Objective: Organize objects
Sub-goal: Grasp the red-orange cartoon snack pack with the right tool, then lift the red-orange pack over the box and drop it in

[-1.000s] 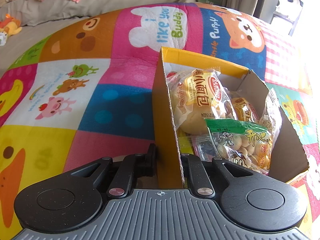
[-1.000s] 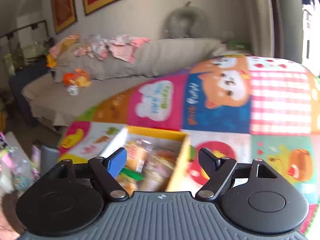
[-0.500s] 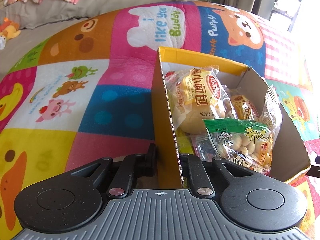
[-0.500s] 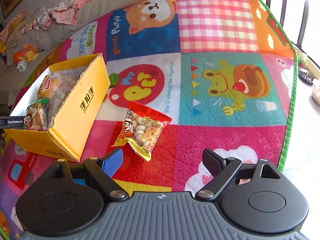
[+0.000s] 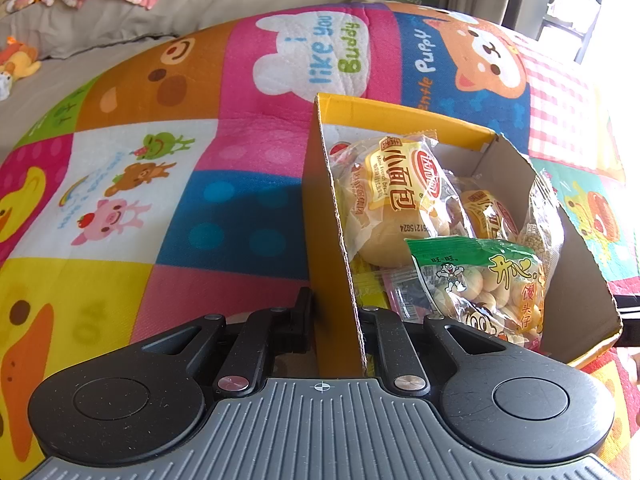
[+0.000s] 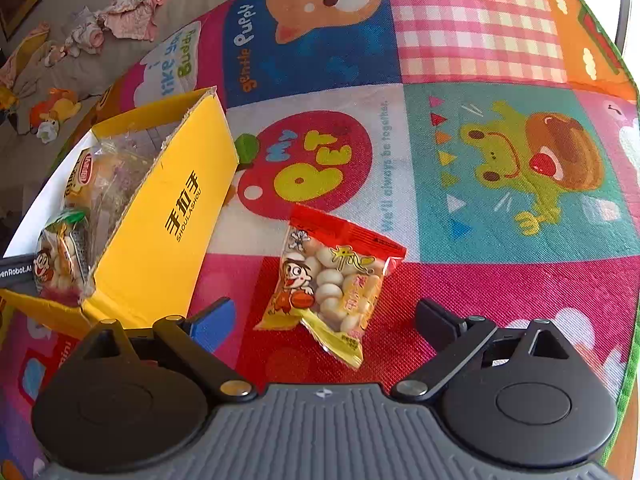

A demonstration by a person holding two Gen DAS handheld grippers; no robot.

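Note:
A yellow cardboard box [image 5: 324, 216] [image 6: 176, 216] stands on the colourful play mat. It holds bread packets [image 5: 394, 196] and a green-topped snack bag [image 5: 484, 280]. My left gripper [image 5: 334, 312] is shut on the box's near side wall, one finger outside and one inside. A red-and-yellow snack bag [image 6: 334, 280] of white balls lies flat on the mat to the right of the box. My right gripper [image 6: 320, 316] hovers just above and in front of this bag, its jaws opening wide, with the bag's lower end between the fingers and untouched.
The play mat [image 6: 480, 152] reaches a green edge [image 6: 628, 372] at the right. Behind it a beige sofa [image 5: 200, 0] carries clothes [image 6: 128, 24] and a soft toy [image 6: 52, 112].
My right gripper swung down from looking across the room to the mat, closing in on the red snack bag while its jaws widened. The left gripper and the box stayed put.

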